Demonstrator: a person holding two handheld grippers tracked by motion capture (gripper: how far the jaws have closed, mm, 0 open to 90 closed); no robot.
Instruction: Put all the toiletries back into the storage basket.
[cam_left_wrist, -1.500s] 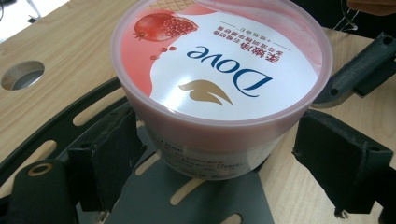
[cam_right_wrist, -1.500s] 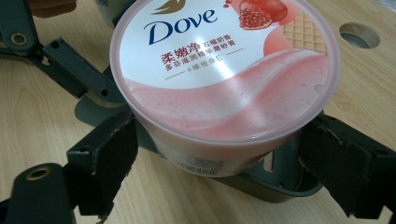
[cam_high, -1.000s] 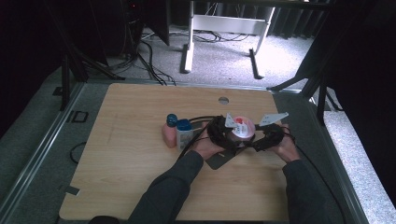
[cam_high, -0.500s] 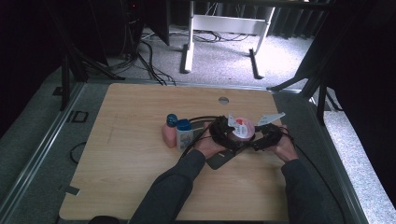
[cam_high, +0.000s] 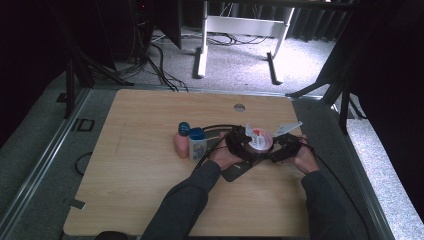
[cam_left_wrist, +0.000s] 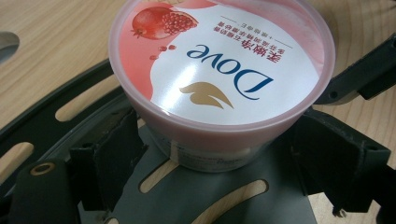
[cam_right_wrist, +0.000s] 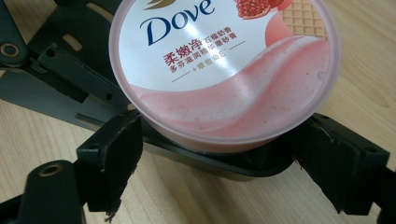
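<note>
A pink Dove tub (cam_high: 260, 139) with a printed lid sits between both hands at the table's right middle. In the left gripper view the tub (cam_left_wrist: 219, 60) fills the gap of my left gripper (cam_left_wrist: 219, 156), whose black pads (cam_left_wrist: 119, 156) lie against its sides: it is shut on the tub. My left gripper (cam_high: 244, 145) comes in from the left. In the right gripper view the same tub (cam_right_wrist: 224, 60) sits between the jaws of my right gripper (cam_right_wrist: 219, 156). Those jaws have just been closing, and their pads (cam_right_wrist: 114, 156) flank the tub without a clear press. My right gripper (cam_high: 277, 148) faces it from the right.
A pink bottle with a blue cap (cam_high: 181, 142) and a white bottle with a blue cap (cam_high: 198, 143) stand just left of the hands. A round hole (cam_high: 239, 107) is in the wooden table (cam_high: 135, 200) behind them. Black cables loop around the tub.
The left gripper and the tub have sunk slightly toward the table. The right hand has kept its place beside the tub.
</note>
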